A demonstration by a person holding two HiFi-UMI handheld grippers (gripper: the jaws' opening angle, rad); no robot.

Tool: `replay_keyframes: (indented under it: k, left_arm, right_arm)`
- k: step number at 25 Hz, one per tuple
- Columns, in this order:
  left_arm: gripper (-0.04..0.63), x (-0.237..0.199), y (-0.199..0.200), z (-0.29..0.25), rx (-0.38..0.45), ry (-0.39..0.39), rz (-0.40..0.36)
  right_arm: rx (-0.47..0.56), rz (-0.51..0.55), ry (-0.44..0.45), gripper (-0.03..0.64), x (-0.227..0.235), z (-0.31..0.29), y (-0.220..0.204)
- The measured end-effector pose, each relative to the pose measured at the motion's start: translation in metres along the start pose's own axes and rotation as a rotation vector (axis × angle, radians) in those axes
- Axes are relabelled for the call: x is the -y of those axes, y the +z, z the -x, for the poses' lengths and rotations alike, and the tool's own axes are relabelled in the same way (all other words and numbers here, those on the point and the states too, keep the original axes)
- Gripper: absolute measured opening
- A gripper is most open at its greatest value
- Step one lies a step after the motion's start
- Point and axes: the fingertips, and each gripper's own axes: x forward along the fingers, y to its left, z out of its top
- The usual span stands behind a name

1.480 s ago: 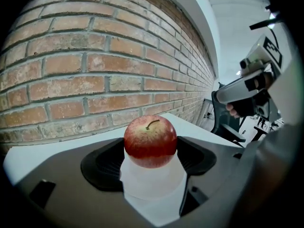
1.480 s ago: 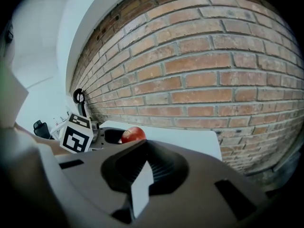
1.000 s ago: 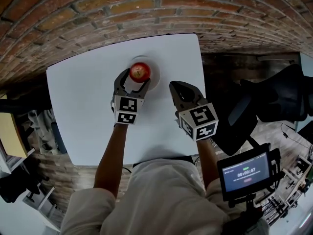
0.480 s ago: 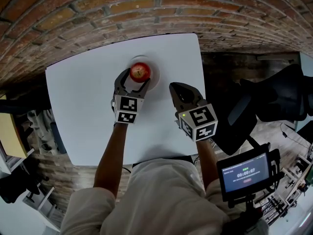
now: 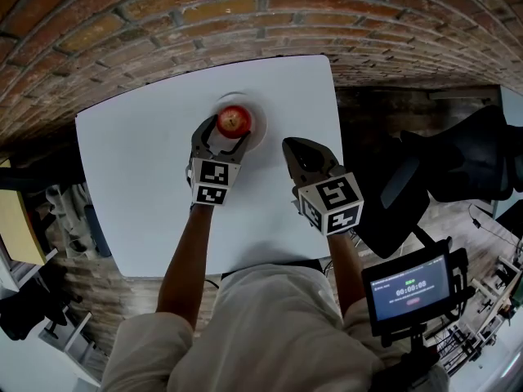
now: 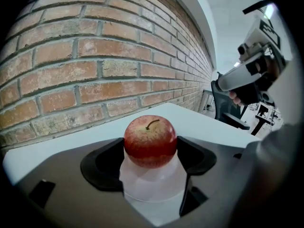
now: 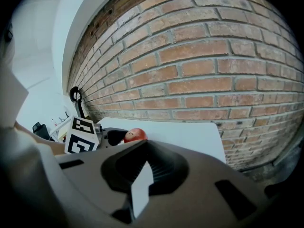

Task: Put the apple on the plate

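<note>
A red apple sits over a small white plate at the far side of the white table. My left gripper has one jaw on each side of the apple and both touch it. In the left gripper view the apple stands stem up between the dark jaws, with the plate right under it. My right gripper hovers to the right of the plate, shut, with nothing in it. From the right gripper view the apple shows beyond the jaws.
A brick wall runs just behind the table's far edge. A dark office chair stands to the right of the table. A small screen is at the lower right. Shelving stands at the left.
</note>
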Motion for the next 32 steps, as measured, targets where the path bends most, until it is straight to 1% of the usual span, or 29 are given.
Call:
replay_keyframes:
  k: [6,11,15,19,22,29,32]
  left_arm:
    - [0.353,0.001,0.0,-0.002,0.006,0.001,0.001]
    - [0.354,0.004,0.002,-0.003,0.014,-0.023,0.045]
    - [0.354,0.005,-0.001,-0.006,0.006,-0.03,0.063]
    - [0.357,0.005,-0.008,-0.008,-0.006,-0.037,0.071]
    - [0.376,0.007,-0.005,-0.009,-0.006,-0.043,0.075]
    - [0.391,0.006,-0.003,-0.009,-0.001,-0.03,0.067]
    - [0.391,0.007,0.001,0.003,0.007,-0.017,0.062]
  right_arm:
    - [0.0,-0.001,0.0,0.003,0.0,0.0,-0.001]
    - [-0.002,-0.001,0.003,0.003,0.0,0.0,-0.002]
    - [0.001,-0.001,0.003,0.003,0.001,0.0,-0.001]
    - [0.004,-0.002,0.001,0.003,0.001,0.001,-0.002]
    - [0.003,-0.004,0.0,0.003,0.002,0.002,-0.003]
    - [0.001,-0.006,0.007,0.003,0.001,0.0,-0.005]
    - [0.011,0.0,0.008,0.003,-0.006,0.01,0.0]
